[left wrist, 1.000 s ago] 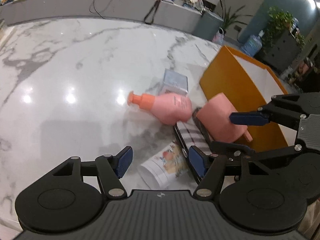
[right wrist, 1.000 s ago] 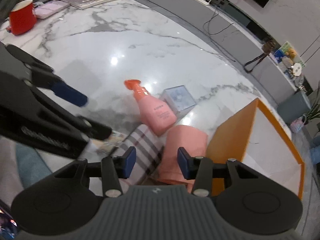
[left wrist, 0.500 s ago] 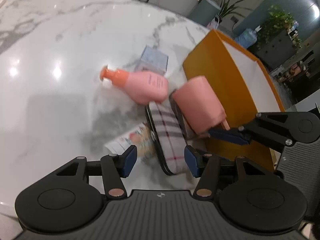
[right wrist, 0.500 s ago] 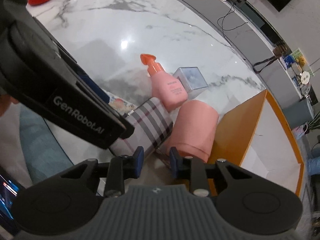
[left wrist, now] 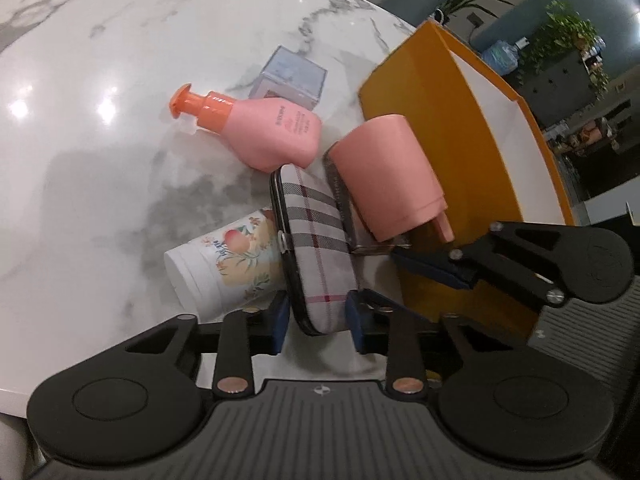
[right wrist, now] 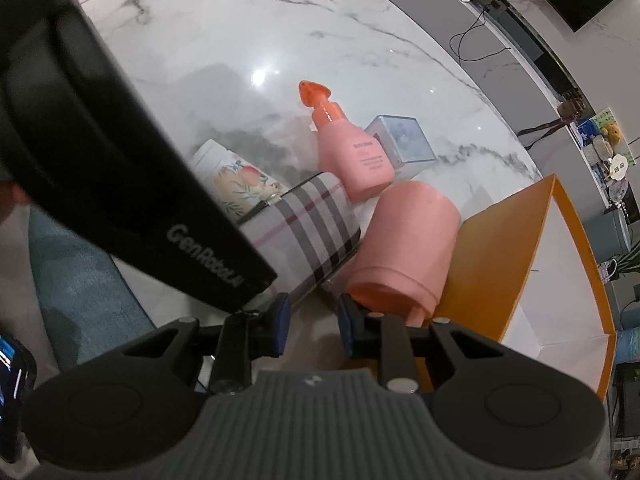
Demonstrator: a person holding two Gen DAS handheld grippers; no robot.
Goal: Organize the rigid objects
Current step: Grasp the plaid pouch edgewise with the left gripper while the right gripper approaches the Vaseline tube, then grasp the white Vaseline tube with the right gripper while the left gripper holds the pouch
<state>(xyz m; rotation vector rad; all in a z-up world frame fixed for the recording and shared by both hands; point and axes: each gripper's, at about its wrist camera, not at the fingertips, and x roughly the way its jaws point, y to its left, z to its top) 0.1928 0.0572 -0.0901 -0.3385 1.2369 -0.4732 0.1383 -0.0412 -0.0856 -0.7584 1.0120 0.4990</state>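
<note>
Marble counter [left wrist: 100, 184]: left tongs [left wrist: 318, 322] closing around plaid case [left wrist: 316, 248]; right tongs [right wrist: 312, 324] clenched, empty.

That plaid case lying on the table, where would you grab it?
Across the narrow width of the plaid case, near the end facing the camera, coming from above. Its long sides are flat and parallel, and the cup crowds its far half.

Surroundings beyond the marble table

A white marble tabletop [left wrist: 100, 184] with grey veining is seen under bright ceiling reflections. Potted green plants [left wrist: 568, 40] and a blue water bottle [left wrist: 502, 51] are placed far right. A grey counter [right wrist: 516, 56] with a black cable is seen along the far wall, and blue fabric [right wrist: 80, 280] is seen near left.
</note>
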